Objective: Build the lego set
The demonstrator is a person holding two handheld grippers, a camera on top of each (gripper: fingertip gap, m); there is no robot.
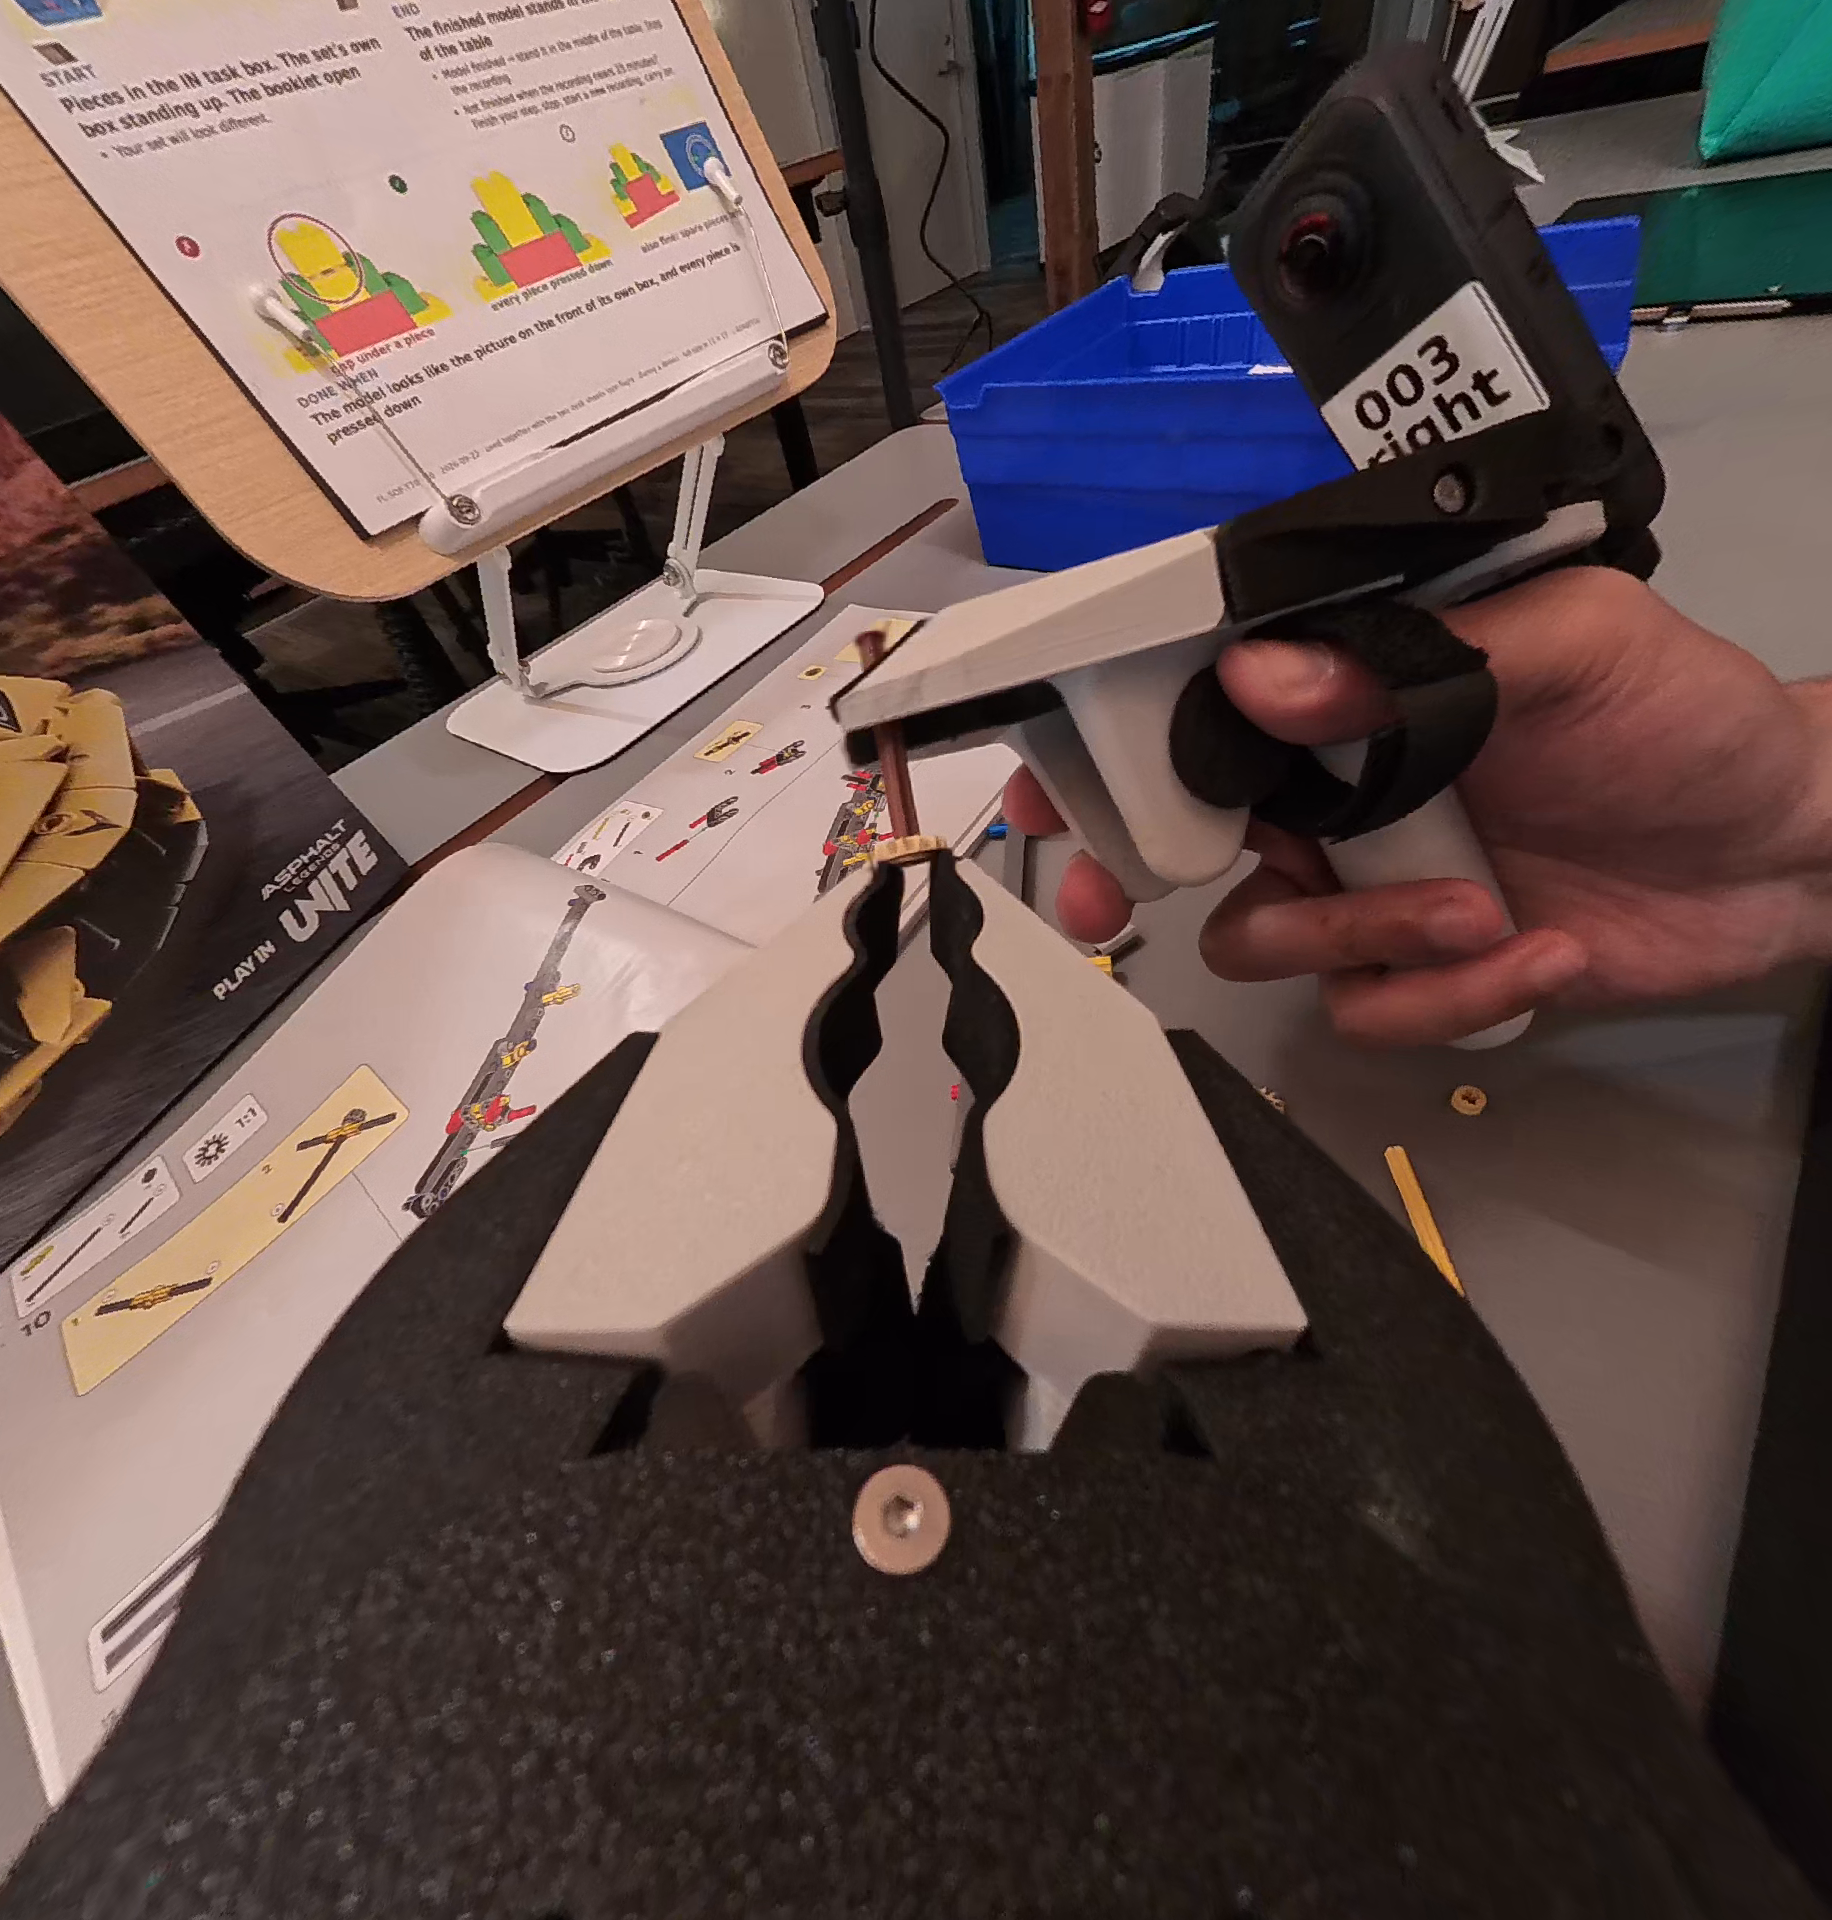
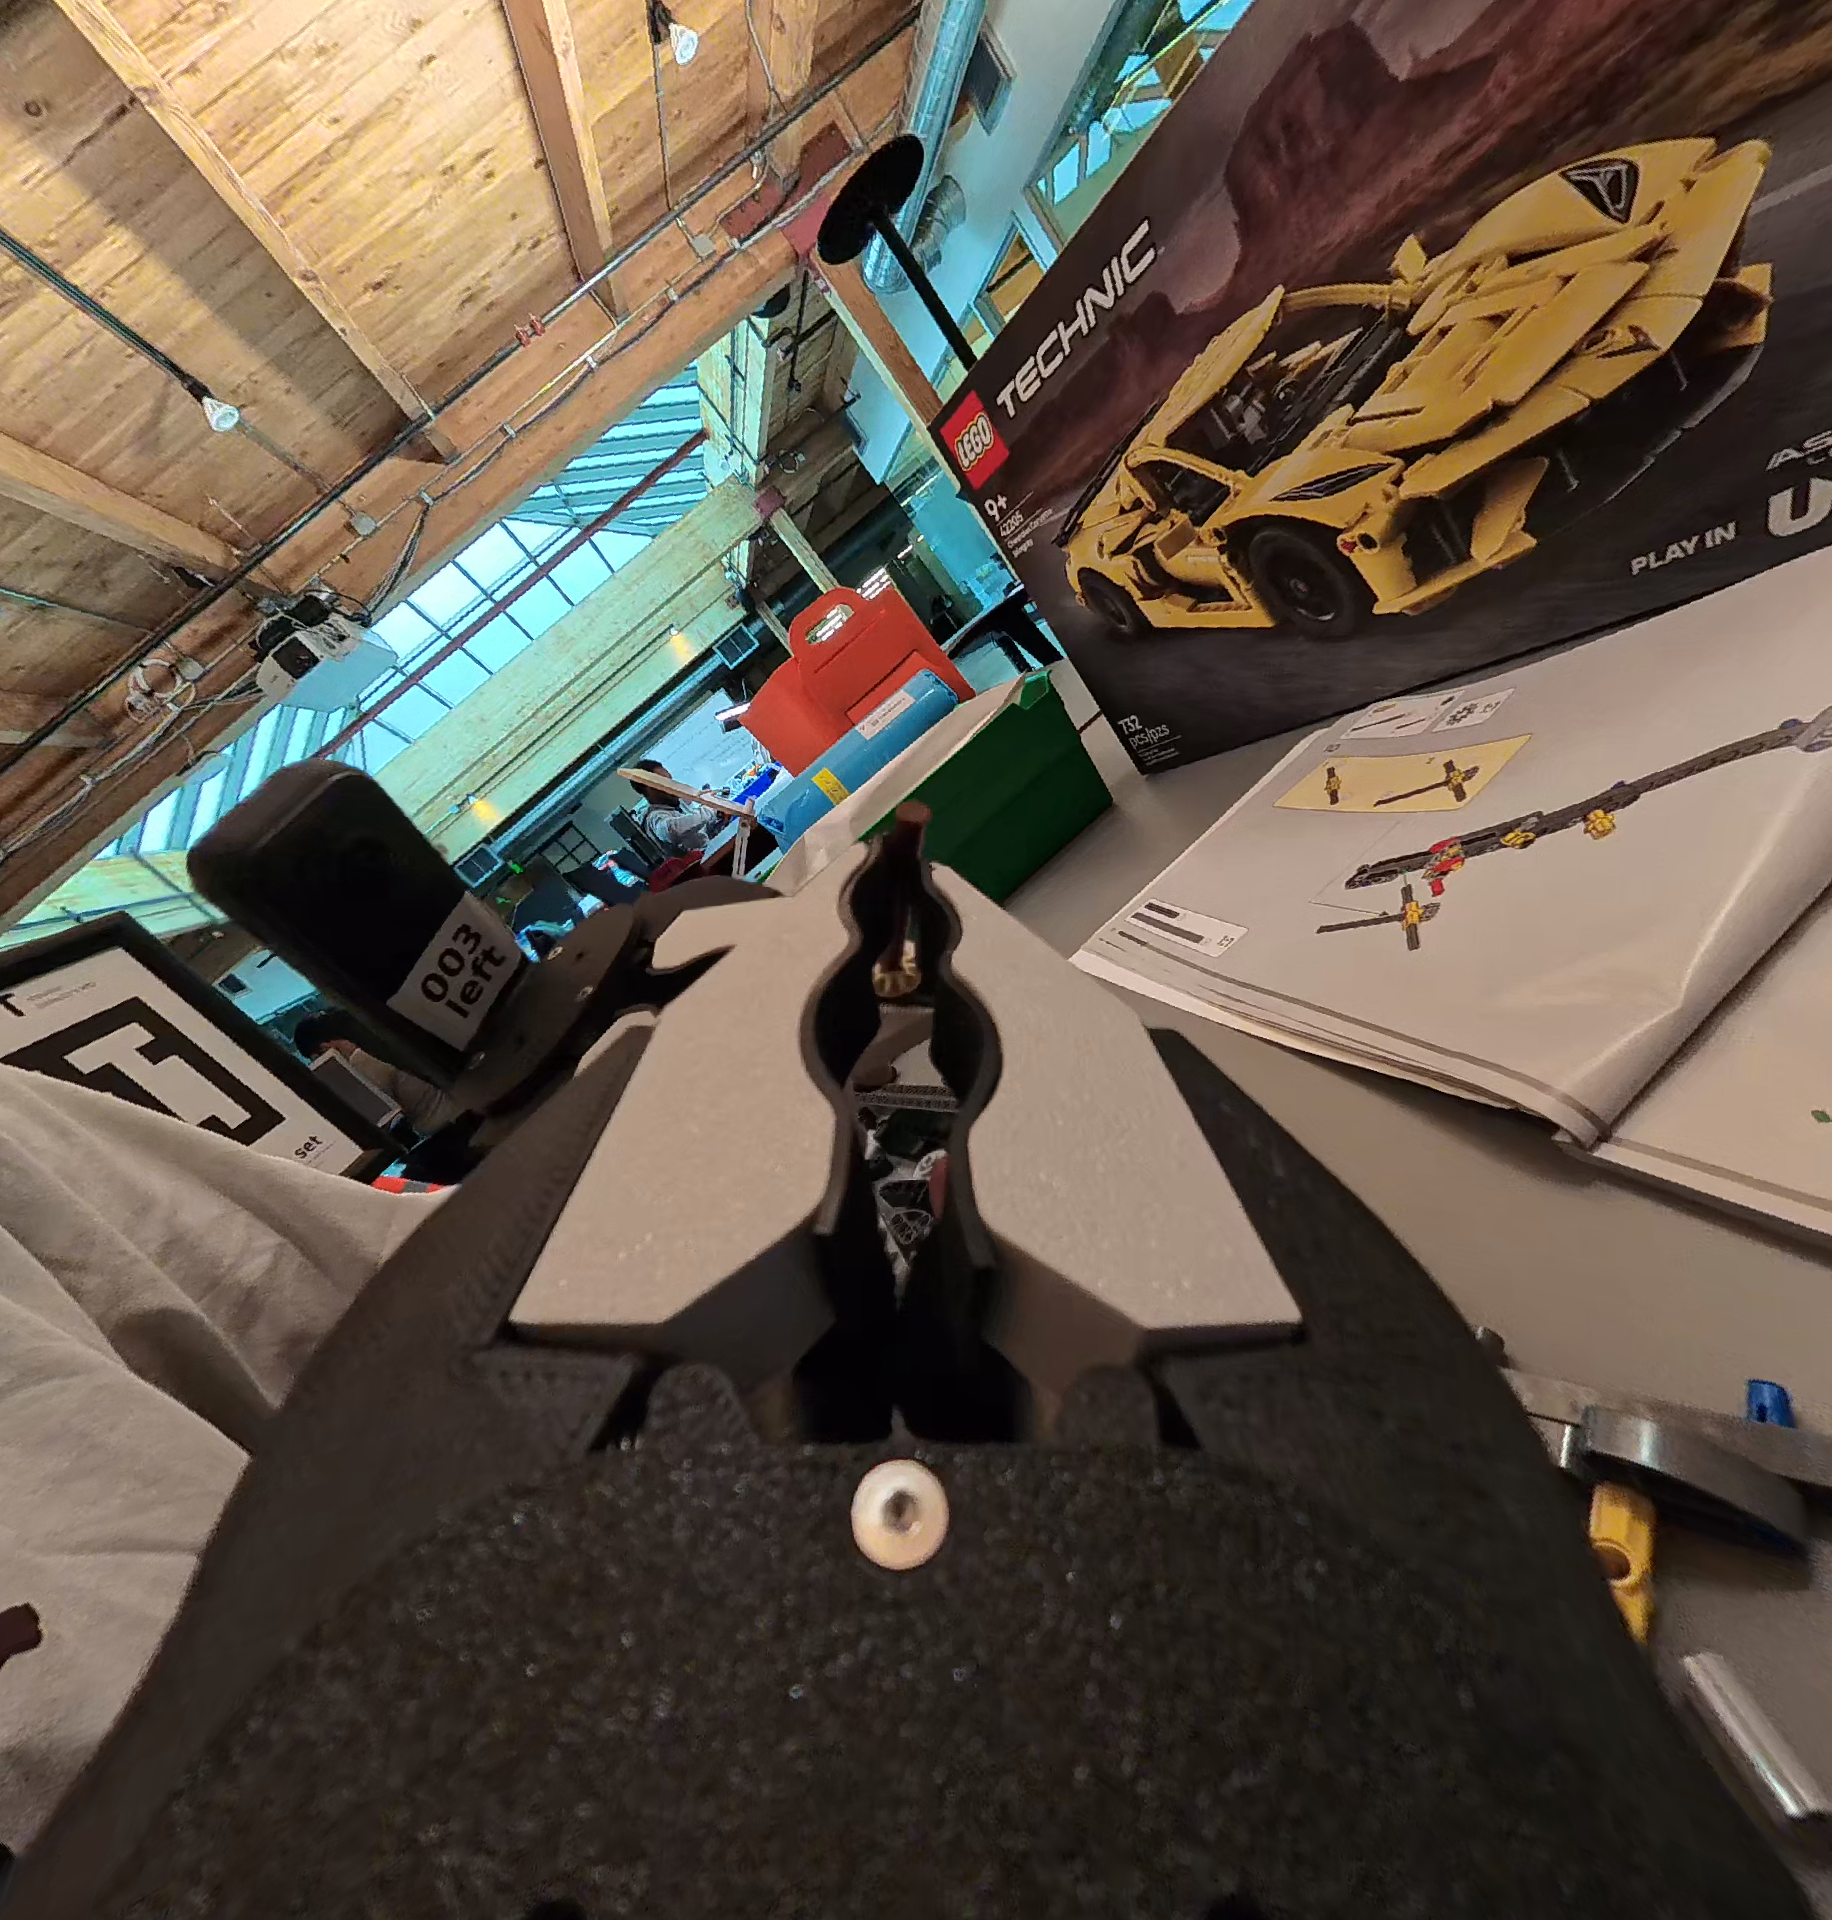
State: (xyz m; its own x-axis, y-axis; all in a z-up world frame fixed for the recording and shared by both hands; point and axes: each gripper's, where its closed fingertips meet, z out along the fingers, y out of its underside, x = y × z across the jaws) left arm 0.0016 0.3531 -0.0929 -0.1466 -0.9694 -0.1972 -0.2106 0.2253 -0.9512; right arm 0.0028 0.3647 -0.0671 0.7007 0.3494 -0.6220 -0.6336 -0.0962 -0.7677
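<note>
Pinching a tan gear [image 1: 904, 850] at its tips, the left gripper [image 1: 914, 871] meets the right gripper [image 1: 870, 717], clamped on the dark brown axle [image 1: 884, 748] threading that gear, above the instruction booklet [image 1: 476, 1039] at 12 o'clock.

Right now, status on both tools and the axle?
Left tool shut on tan gear. Right tool shut on brown axle above it. Axle seated in gear, over open booklet. Nothing blocking.

A grey table [image 1: 1618, 1195] carries an open instruction booklet [image 1: 392, 1049], the set's box [image 1: 112, 883] standing behind it, a white document stand [image 1: 631, 665] and a blue bin [image 1: 1151, 447]. Near the booklet lie a small yellow round piece [image 1: 1468, 1099] and a thin yellow rod [image 1: 1421, 1216].
</note>
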